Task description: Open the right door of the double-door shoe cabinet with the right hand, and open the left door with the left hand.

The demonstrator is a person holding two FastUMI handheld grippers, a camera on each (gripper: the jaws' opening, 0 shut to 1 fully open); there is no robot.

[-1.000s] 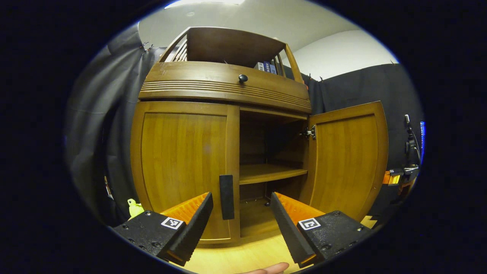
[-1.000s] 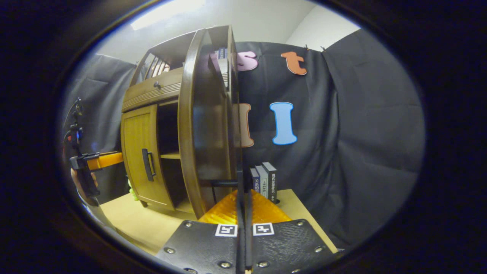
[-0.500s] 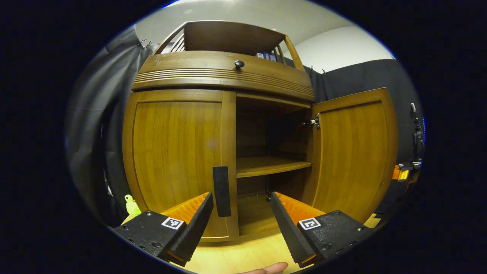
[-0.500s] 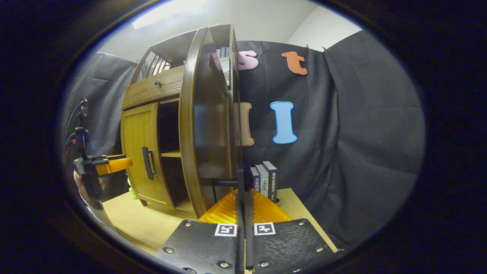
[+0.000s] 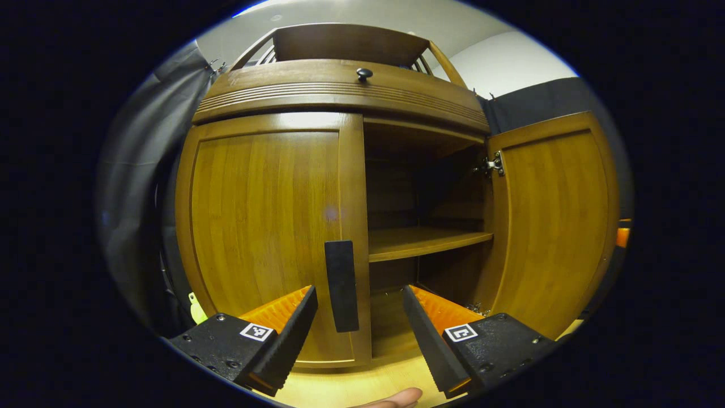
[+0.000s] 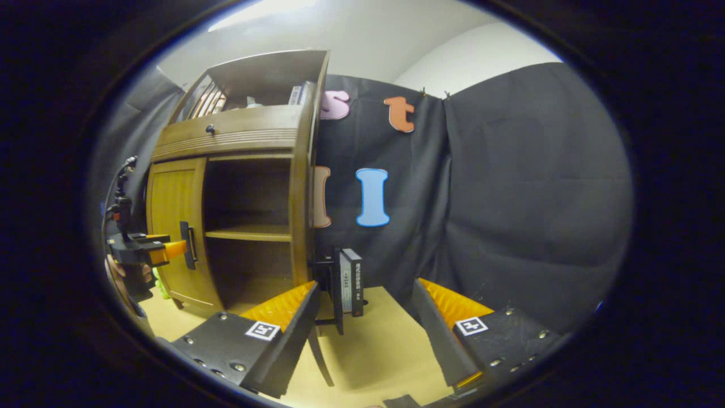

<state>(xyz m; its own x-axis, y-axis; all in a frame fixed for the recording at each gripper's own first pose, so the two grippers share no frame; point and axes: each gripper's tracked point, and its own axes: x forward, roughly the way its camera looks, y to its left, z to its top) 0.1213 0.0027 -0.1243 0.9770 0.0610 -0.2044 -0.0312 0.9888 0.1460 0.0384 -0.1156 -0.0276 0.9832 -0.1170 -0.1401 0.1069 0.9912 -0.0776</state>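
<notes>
The wooden shoe cabinet's left door is closed, and its dark vertical handle stands between the fingers of my open left gripper, nearer the left finger and not touched. The right door is swung wide open, baring the inner shelf. In the right gripper view that door appears edge-on, with its handle just ahead of my open right gripper, which holds nothing. The left gripper hovers by the left door's handle.
A drawer with a round knob sits above the doors. Books stand on the light wooden table behind the open door. A small yellow-green toy lies left of the cabinet. Black cloth walls close in the booth.
My right gripper has opened, released the right door's handle and drawn back a little. My left gripper has moved closer to the left door's handle.
</notes>
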